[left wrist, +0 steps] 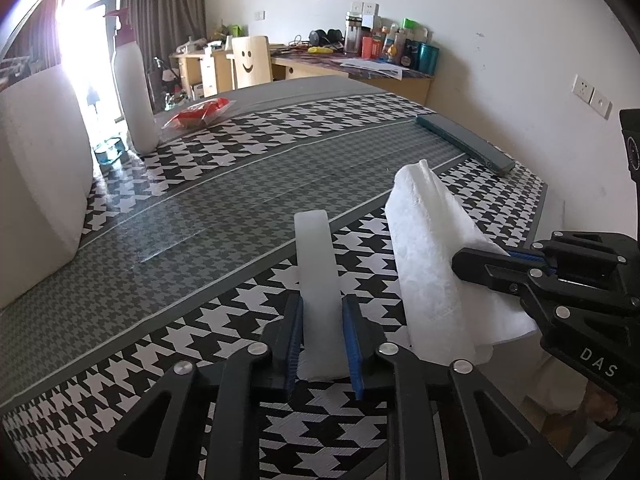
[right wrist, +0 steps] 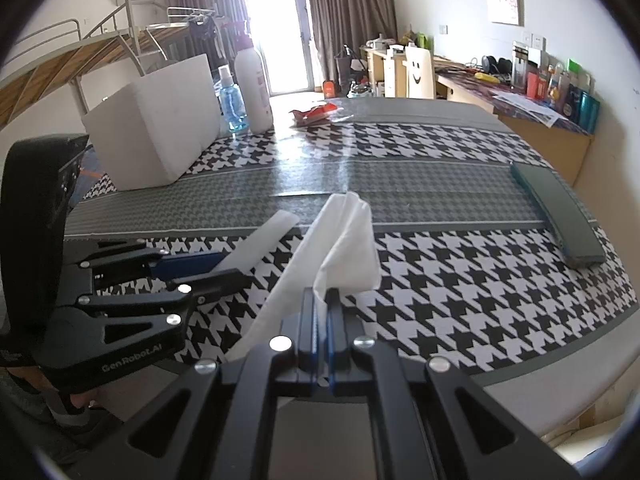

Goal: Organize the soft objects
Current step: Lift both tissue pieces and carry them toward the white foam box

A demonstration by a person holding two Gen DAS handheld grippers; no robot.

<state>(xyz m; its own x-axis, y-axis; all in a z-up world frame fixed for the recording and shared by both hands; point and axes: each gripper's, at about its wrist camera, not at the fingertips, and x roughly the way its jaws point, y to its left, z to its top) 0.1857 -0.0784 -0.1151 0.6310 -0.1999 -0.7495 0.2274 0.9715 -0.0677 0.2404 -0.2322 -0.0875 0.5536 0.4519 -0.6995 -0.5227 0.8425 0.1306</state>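
A white tissue, crumpled and partly folded, is lifted off the houndstooth tabletop with its far end raised. To its left, a narrow white strip of it stretches toward the far side.

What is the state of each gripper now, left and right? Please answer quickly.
Left gripper: shut on the white foam strip.
Right gripper: shut on the white tissue.

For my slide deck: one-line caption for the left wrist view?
Left claw closes on a white strip while the right claw pinches a white cloth over the houndstooth table.
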